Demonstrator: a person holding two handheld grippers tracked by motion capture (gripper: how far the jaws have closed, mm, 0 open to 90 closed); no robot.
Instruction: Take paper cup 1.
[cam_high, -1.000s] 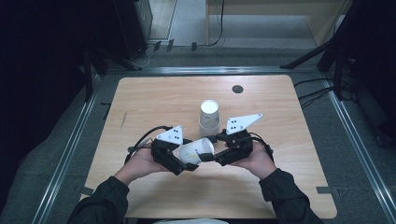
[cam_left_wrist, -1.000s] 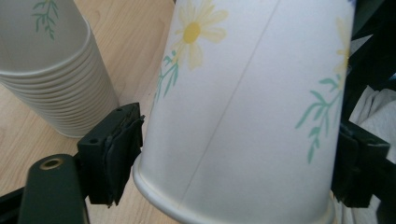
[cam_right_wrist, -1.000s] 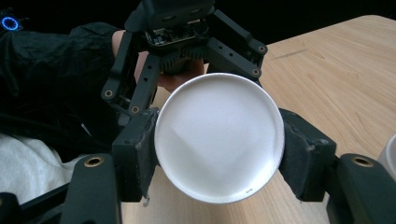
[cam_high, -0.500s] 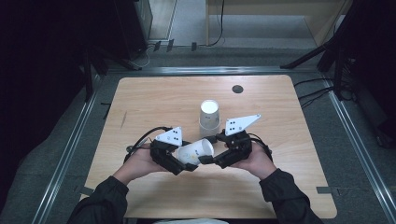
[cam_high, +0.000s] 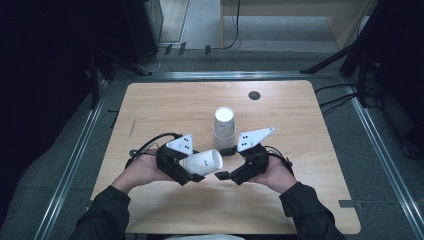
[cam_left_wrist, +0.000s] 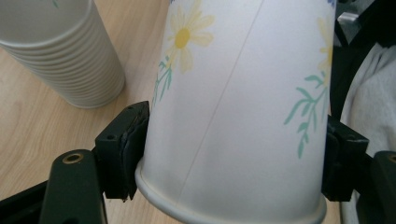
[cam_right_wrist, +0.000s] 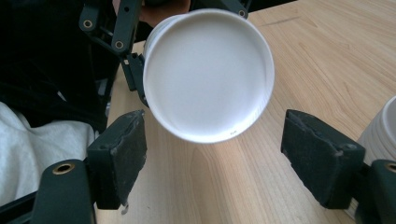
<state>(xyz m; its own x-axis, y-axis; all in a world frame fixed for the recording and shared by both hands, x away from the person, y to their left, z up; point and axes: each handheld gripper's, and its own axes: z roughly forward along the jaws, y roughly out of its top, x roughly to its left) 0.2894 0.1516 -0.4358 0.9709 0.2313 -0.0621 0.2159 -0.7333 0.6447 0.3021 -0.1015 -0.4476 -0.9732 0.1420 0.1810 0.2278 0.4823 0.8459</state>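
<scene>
Your left gripper (cam_high: 192, 172) is clamped on the white paper cup with the printed daisy pattern (cam_high: 202, 162). In the left gripper view its two black pads (cam_left_wrist: 128, 149) press on opposite sides of the cup wall just above the rolled rim, so that hand carries the cup alone.

Your right gripper (cam_high: 226, 175) has just been opening. In the right gripper view its jaws stand well apart, one to either side of the cup's flat white bottom (cam_right_wrist: 208, 74), and neither pad touches it. The cup lies between the jaws in line of sight, but it looks set back from them; how far back is hard to judge from that angle.

The relation that matters is the cup's long axis. The cup lies nearly level, a little above the pale wooden table (cam_high: 300, 120). Its bottom points toward your right gripper and its mouth faces back toward your left hand (cam_high: 145, 170). Seen from above, the bottom end sits just beside the right fingertips, between your two hands.

Farther out, the upright stack of ribbed white paper cups (cam_high: 224, 127) stands near the middle of the table, beyond both grippers and a little closer to the right one. The held cup is apart from it.

My reading is that any setting down or turning upright rests on the left hand, since the right is clear of the cup.
</scene>
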